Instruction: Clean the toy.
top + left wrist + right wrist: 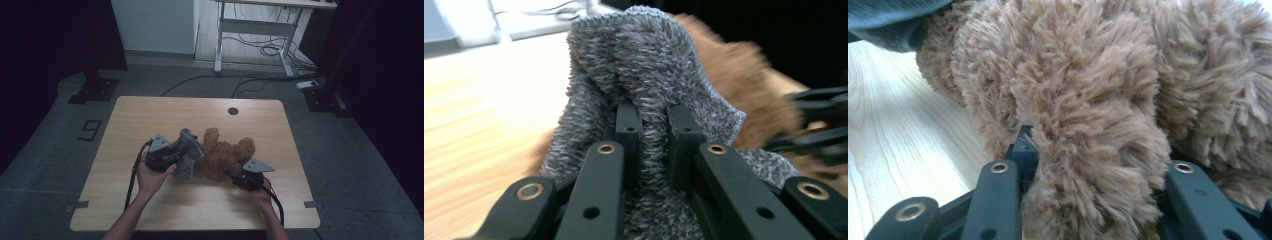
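A brown teddy bear lies on the wooden table, partly covered at its left by a grey knitted garment. My left gripper is shut on a fold of the grey garment, the knit pinched between its two jaws. Behind the garment in the left gripper view is the bear's brown fur. My right gripper holds a limb of the bear, its jaws pressed into the plush on both sides. A corner of the dark garment shows at the top left of the right gripper view.
The table has a round cable hole near its far edge. Beyond it stand a white desk frame with loose cables on the floor and dark stands at both sides.
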`<action>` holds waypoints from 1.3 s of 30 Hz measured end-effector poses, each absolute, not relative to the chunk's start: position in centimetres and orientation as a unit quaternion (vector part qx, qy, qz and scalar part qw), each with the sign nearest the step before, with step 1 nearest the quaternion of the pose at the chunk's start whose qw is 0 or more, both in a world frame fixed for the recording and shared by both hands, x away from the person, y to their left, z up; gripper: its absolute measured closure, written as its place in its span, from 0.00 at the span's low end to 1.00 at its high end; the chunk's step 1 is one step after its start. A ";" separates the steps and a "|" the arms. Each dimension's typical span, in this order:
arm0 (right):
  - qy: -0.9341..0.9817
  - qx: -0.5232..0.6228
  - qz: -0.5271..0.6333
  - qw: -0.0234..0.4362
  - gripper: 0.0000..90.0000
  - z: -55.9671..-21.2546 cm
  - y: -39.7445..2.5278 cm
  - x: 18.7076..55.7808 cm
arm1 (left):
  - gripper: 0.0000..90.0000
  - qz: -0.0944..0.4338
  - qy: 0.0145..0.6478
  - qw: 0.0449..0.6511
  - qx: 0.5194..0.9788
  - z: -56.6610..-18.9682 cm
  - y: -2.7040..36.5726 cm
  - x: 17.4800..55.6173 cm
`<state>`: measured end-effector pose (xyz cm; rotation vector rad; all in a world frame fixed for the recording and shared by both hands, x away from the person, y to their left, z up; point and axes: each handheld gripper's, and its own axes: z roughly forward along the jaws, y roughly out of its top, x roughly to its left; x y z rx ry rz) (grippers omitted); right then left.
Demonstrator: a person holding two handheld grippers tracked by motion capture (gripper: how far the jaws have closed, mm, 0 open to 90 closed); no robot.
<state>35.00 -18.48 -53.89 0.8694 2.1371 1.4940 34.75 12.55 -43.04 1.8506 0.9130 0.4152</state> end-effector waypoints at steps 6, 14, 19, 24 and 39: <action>0.764 0.310 0.532 0.194 0.66 -53.9 -18.5 35.0 | 0.88 0.169 0.350 0.470 0.792 -42.7 7.1 36.0; 0.761 0.313 0.533 0.195 0.66 -54.0 -18.5 34.9 | 0.88 0.213 0.372 0.424 0.798 -45.2 8.9 37.5; 0.763 0.311 0.532 0.197 0.66 -53.9 -18.3 34.9 | 0.88 0.244 0.389 0.408 0.789 -45.6 12.7 36.5; 0.762 0.313 0.532 0.197 0.66 -53.9 -18.2 34.7 | 0.88 0.250 0.416 0.398 0.778 -46.8 15.5 36.3; 0.755 0.322 0.541 0.184 0.66 -54.0 -18.6 35.1 | 0.88 0.257 0.431 0.393 0.771 -46.3 17.5 36.2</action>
